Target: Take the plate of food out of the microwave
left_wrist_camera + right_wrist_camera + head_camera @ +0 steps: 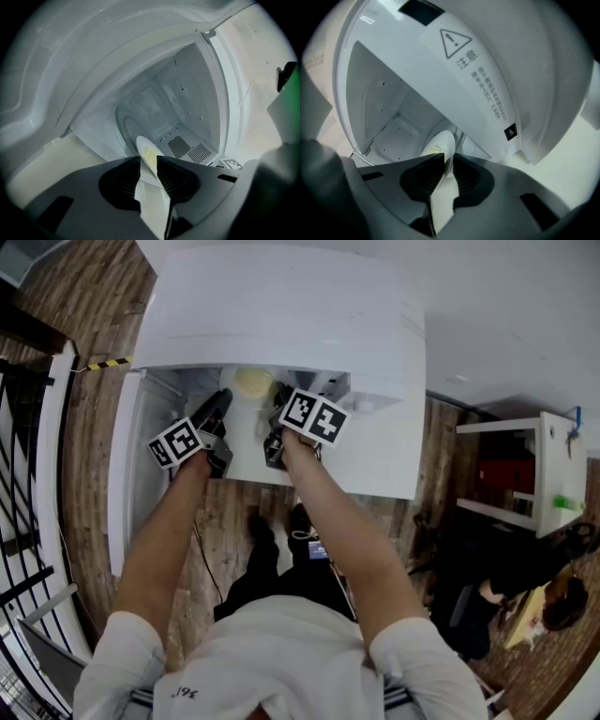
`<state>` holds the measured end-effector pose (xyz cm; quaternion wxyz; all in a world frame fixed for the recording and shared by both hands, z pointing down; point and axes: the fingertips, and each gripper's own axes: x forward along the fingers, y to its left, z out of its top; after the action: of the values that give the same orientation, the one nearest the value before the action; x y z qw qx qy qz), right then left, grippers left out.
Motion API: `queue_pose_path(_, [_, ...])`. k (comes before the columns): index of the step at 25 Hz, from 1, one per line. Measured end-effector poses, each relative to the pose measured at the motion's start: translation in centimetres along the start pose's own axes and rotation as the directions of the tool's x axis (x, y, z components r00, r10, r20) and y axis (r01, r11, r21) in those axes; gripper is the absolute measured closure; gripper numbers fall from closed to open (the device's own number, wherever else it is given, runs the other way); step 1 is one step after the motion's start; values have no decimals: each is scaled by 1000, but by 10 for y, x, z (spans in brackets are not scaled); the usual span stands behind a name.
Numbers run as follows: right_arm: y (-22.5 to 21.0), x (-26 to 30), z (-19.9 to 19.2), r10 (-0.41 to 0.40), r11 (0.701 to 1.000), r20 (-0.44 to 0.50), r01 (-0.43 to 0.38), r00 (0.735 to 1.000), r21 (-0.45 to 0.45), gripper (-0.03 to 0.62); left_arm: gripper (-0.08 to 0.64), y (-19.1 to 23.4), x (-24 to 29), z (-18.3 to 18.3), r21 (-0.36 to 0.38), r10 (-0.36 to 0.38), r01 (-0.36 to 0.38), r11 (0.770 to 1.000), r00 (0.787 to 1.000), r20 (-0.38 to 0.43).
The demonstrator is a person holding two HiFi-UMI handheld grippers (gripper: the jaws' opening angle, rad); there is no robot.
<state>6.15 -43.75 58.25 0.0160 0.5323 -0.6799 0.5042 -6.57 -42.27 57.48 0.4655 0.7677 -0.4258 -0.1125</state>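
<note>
Left hand-held gripper (149, 165): jaws closed on the rim of the plate (146, 149). Right hand-held gripper (448, 163): jaws narrow, clamped on the same plate's rim at its other side. The plate carries yellow food (253, 381) and sits in the mouth of the open white microwave (281, 315), between the 2 hand-held grippers.

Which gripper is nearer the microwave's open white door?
Left. The left gripper is beside the open white door, gripping the white plate of yellow food; the right gripper grips the plate's other side, farther away.
</note>
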Motion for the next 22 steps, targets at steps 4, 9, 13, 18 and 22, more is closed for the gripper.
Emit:
queue_pose_path(4, [-6, -6, -1, -13, 1000, 4, 13, 1000, 12, 531, 459, -4, 1, -4, -15, -6, 6, 1000, 1000, -9])
queue_pose_path(9, [-9, -9, 0, -5, 1000, 5, 5, 1000, 5, 532, 462, -6, 0, -9, -28, -15, 14, 1000, 1000, -13])
queue_pose_path(13, [-8, -12, 0, 7, 1000, 6, -7, 1000, -2, 532, 476, -8, -2, -9, -39, -18, 18, 999, 1000, -3])
queue_pose_path(18, [-3, -18, 1, 19, 1000, 10, -18, 1000, -13, 532, 485, -12, -7, -8, -35, -9, 9, 999, 1000, -6])
queue_pose_path(22, [1, -22, 2, 29, 1000, 15, -29, 999, -7, 537, 494, -16, -11, -7, -48, -8, 8, 999, 1000, -3])
